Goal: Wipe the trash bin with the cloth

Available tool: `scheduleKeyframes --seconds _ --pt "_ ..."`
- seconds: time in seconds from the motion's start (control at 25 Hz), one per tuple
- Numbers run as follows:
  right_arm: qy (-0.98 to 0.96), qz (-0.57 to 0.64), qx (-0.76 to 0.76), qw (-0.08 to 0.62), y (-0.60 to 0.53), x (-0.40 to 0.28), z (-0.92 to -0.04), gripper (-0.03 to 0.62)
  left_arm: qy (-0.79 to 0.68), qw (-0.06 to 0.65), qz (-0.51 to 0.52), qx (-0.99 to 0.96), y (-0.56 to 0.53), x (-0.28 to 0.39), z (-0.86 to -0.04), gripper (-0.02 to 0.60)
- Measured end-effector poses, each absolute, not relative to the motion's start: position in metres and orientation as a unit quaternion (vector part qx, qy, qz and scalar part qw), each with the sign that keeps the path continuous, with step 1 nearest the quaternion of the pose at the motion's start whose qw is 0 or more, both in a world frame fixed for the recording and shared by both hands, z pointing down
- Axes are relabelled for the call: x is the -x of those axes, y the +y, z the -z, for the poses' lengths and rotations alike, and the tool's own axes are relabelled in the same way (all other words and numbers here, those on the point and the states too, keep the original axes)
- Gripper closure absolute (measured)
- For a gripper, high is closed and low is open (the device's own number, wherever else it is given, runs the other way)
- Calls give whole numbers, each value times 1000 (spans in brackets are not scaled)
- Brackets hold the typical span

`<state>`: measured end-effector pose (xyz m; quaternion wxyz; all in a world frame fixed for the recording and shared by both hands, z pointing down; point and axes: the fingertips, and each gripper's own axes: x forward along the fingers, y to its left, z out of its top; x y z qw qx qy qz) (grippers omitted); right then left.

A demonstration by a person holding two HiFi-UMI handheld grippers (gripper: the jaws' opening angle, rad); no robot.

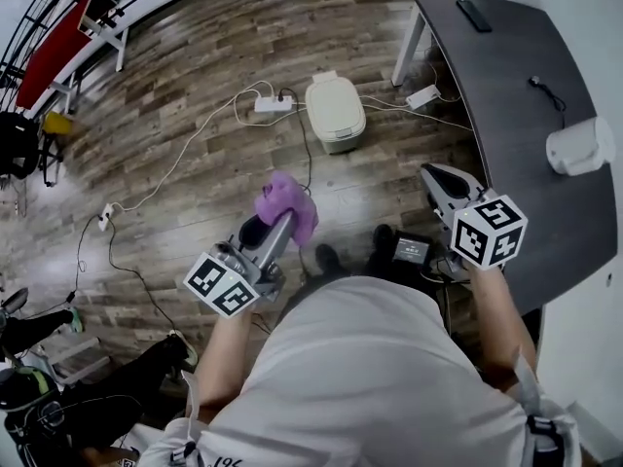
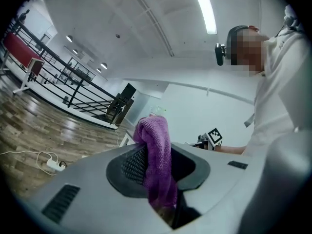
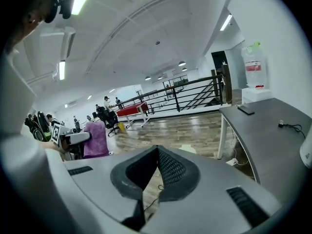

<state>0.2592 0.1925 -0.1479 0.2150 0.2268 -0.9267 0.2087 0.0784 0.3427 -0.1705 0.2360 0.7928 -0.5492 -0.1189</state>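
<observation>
Head view: trash bin (image 1: 336, 113), apparently closed.

The trash bin (image 1: 336, 112) stands on the floor (image 1: 185, 56), ahead of the person and left of the worktop (image 1: 526, 115), which runs down the right side. A power strip (image 1: 274, 103) lies on the floor just left of the bin. A second one (image 1: 423, 96) lies to the bin's right, by the worktop's leg (image 1: 411, 42). On the worktop sit a flat device (image 1: 474, 15) at the far end, a cable (image 1: 547, 90) midway, and a roll (image 1: 581, 146) nearer the person (close to the right edge). The cloth (image 1: 287, 205) sits between the jaws of the left gripper (image 1: 280, 222), nearer the person than the bin and apart from it. The right gripper (image 1: 435, 175) hangs beside the worktop's left edge, well right of the cloth.
</observation>
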Motion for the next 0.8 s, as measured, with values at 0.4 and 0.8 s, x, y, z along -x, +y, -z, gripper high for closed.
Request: scheduleKeyframes --seconds 0.4,0.8 --pt "-944 -188 -185 201 155 -275 172 586 -561 234 128 -784 296 -128 190 482" --pt "-945 -192 -183 191 152 -286 172 586 -551 246 110 -790 284 -147 187 482"
